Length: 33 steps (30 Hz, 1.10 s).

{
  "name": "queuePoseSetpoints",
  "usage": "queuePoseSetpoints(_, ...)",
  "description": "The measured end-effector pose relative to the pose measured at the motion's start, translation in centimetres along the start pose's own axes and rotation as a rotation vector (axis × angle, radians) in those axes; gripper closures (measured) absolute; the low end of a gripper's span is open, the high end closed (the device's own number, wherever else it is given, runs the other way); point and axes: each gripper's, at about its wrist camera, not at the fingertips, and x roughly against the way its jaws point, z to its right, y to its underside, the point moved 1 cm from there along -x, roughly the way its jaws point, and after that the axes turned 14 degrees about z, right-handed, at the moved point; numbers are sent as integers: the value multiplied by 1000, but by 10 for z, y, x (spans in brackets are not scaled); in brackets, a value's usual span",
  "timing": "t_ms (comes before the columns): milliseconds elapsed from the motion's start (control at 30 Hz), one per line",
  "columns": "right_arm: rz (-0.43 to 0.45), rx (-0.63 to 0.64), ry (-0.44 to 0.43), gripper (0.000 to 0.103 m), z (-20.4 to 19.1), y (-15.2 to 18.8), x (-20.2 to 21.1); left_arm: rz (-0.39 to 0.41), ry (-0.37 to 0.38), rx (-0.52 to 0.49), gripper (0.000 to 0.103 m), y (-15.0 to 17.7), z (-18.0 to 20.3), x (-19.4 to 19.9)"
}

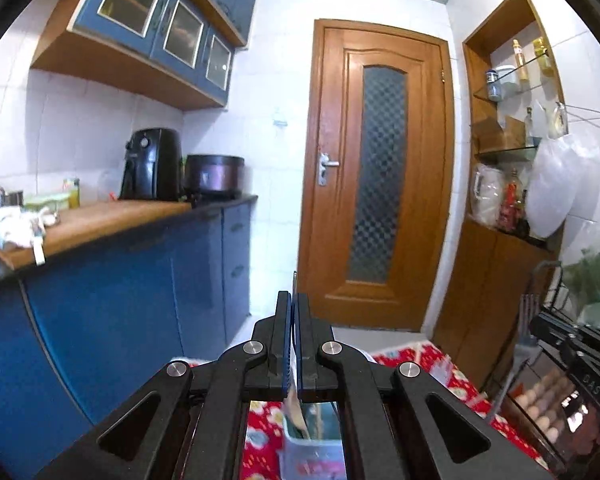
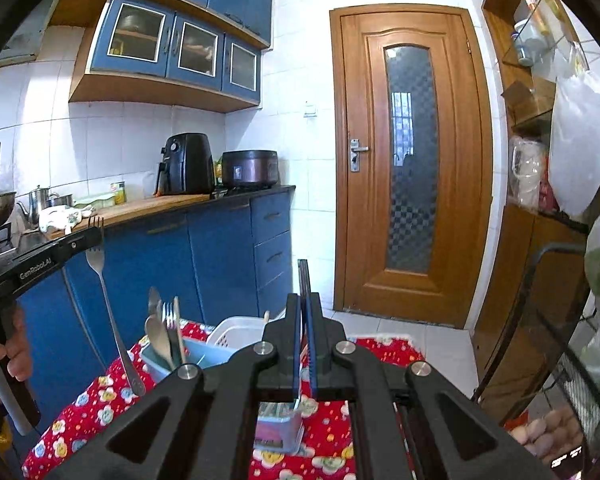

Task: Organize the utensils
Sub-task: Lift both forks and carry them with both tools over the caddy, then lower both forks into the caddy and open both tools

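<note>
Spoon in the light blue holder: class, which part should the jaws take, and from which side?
Take the spoon by its bowl end, from above. It stands upright, handle sunk in the light blue holder, a fork close beside it; only the top is free.

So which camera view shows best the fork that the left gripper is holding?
The right wrist view: the fork hangs in full from the left gripper. The left wrist view shows only a thin edge of it.

fork (image 2: 112, 312): the neck is hidden in the left gripper (image 2: 94, 236)
egg tray (image 1: 540, 408): blurred, cut by the edge
</note>
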Motion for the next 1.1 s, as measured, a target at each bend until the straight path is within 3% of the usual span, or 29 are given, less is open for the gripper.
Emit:
queuePoseSetpoints(267,42,45,61,99,4,-19,-25,43,-67,-76,102,-8,-2,-31)
queuePoseSetpoints(500,29,83,94,99,2,-7,-49,32,-88,-85,102,5,-5,-53)
queuePoseSetpoints(1100,-91,96,16,98,-15,37,-76,-62,-53,-107,102,65,7,-73)
